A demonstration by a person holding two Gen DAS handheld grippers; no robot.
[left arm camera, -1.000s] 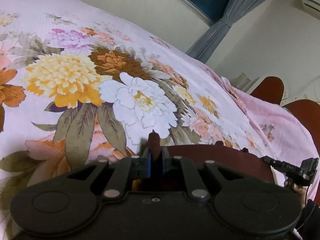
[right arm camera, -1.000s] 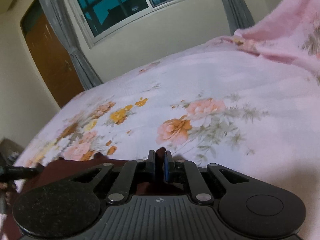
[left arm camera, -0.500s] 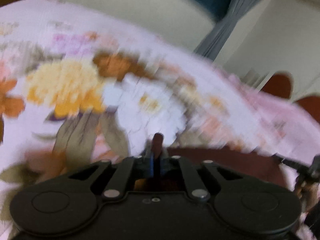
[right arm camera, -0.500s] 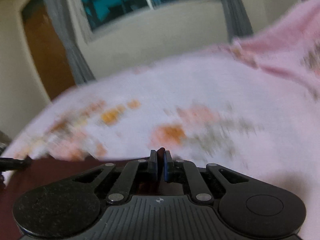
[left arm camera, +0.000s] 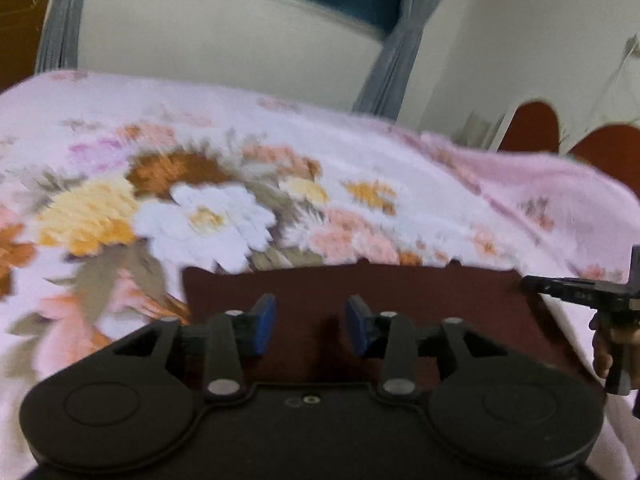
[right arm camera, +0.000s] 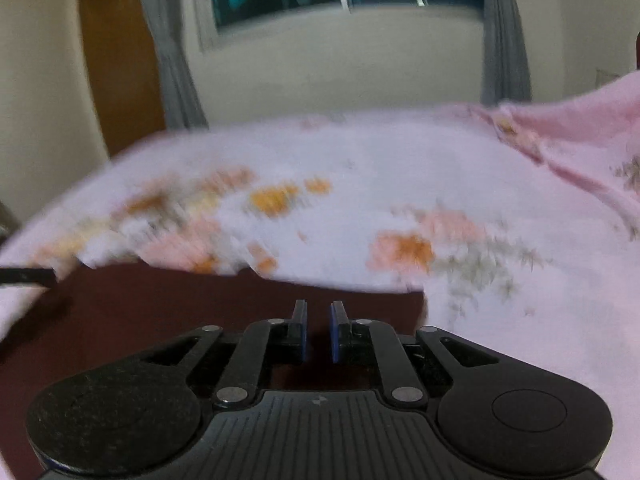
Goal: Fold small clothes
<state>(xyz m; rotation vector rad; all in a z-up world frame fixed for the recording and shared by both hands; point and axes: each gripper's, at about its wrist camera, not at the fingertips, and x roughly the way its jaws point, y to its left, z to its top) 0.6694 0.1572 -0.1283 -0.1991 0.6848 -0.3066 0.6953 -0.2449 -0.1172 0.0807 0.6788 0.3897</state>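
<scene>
The dark red garment (left arm camera: 360,292) lies flat on the flowered bedspread (left arm camera: 208,216), its far edge a straight line across the bed. The left tool (left arm camera: 310,322) hangs just above the garment's near part with its jaws opening; nothing is between the blue pads (left arm camera: 264,322), and the cloth lies free below them. The right tool (right arm camera: 318,330) is over the same garment toward its other end, its pads a narrow gap apart and opening slightly, with no cloth visibly caught between them. In the left view the right tool's tip sits at the garment's far right corner (left arm camera: 520,280).

Both views are smeared, so the hands look to be in motion, and that is where the risk lies. A pad that drags as it lifts away could catch the top layer and peel the fold back open. The soft bedspread gives under pressure, so a low pass of either tool could wrinkle both it and the garment. If one tool clears before the other, the cloth may be tugged askew and the straight far edge lost. For the next fold, a pinch that takes only one layer would leave the lower one behind.
</scene>
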